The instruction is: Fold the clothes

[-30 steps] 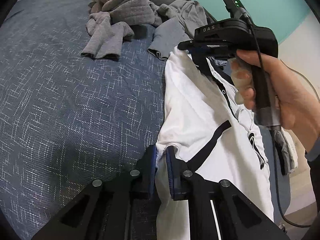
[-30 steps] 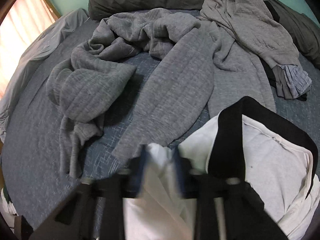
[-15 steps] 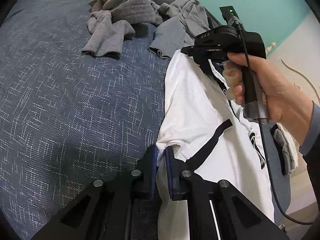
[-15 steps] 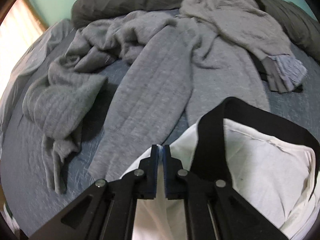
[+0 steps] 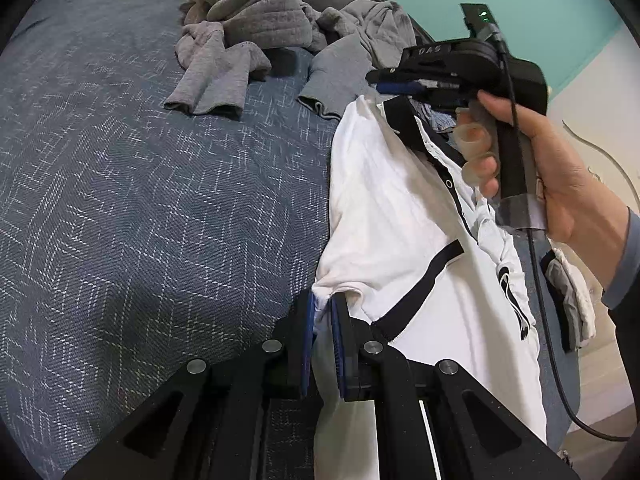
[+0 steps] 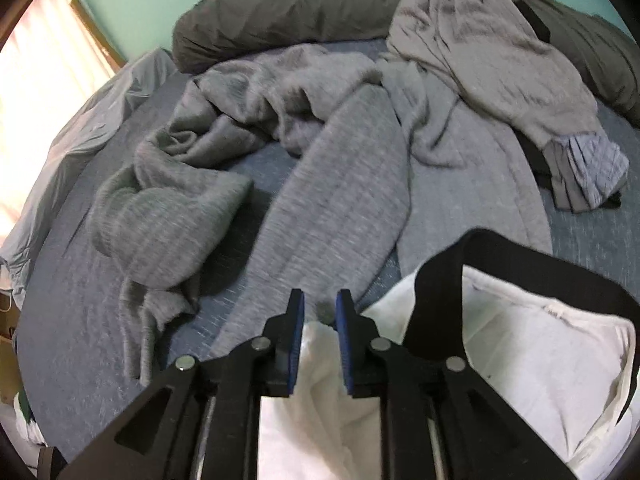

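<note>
Teal wall behind, blue patterned bed [image 5: 140, 200] below, dark duvet [image 6: 320, 4] rolled along the far edge. Left claw [image 5: 322, 320] clamped on a bunched fold of the white shirt [image 5: 392, 208], near the sleeve seam, probably to keep that side taut. Right claw [image 6: 320, 312], seen from the left wrist in a hand [image 5: 560, 184], up at the shoulder beside the black collar [image 6: 440, 280]; pads parting at this moment, with white cloth low between them, no longer pinched. Shirt thus stretched between the two claws along the bed's near right edge, likely to straighten it for a first fold. Count: two claws, one white shirt, one duvet. Grey clothes [image 6: 320, 160] heaped unfolded toward the far edge, at least two, exact number hard to tell. More white cloth [image 5: 576, 300] off the right edge, unclear what.
</note>
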Action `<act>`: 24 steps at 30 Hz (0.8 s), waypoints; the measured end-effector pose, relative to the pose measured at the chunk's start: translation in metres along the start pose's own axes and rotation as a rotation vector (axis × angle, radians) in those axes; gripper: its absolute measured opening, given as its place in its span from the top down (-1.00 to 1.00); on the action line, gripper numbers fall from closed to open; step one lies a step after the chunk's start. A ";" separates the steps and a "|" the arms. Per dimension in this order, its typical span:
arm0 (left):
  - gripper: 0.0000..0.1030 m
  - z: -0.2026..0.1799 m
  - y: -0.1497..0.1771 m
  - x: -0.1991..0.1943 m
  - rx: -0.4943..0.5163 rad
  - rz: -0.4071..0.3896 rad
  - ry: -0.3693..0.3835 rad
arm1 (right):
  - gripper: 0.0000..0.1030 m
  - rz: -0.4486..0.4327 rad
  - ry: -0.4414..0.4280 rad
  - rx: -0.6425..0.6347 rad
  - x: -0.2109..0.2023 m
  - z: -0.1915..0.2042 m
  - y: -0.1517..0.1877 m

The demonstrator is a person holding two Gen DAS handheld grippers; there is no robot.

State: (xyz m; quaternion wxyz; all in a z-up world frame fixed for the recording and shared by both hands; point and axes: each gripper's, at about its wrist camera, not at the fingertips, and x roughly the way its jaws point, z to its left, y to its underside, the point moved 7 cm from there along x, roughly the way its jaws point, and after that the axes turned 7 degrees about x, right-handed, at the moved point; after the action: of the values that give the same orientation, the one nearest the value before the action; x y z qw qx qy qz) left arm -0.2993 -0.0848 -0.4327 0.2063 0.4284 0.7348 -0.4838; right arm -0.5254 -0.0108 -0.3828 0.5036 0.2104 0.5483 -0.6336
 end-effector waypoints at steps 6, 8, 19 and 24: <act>0.81 0.001 -0.001 0.001 -0.001 0.002 0.000 | 0.69 0.000 -0.074 -0.046 -0.005 0.016 0.004; 0.81 0.001 -0.002 0.003 -0.002 0.002 -0.001 | 0.69 0.033 -0.077 -0.094 -0.001 0.023 0.013; 0.81 0.002 -0.002 0.003 -0.001 0.004 -0.003 | 0.69 0.068 0.076 -0.034 0.010 -0.015 0.024; 0.81 0.002 -0.002 0.003 -0.002 0.003 -0.003 | 0.69 0.012 0.056 -0.034 -0.002 -0.012 0.017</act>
State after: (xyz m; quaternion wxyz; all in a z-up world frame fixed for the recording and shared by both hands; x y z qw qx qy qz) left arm -0.3026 -0.0857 -0.4350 0.2086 0.4285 0.7341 -0.4836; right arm -0.5137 0.0028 -0.3932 0.4953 0.2229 0.5716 -0.6151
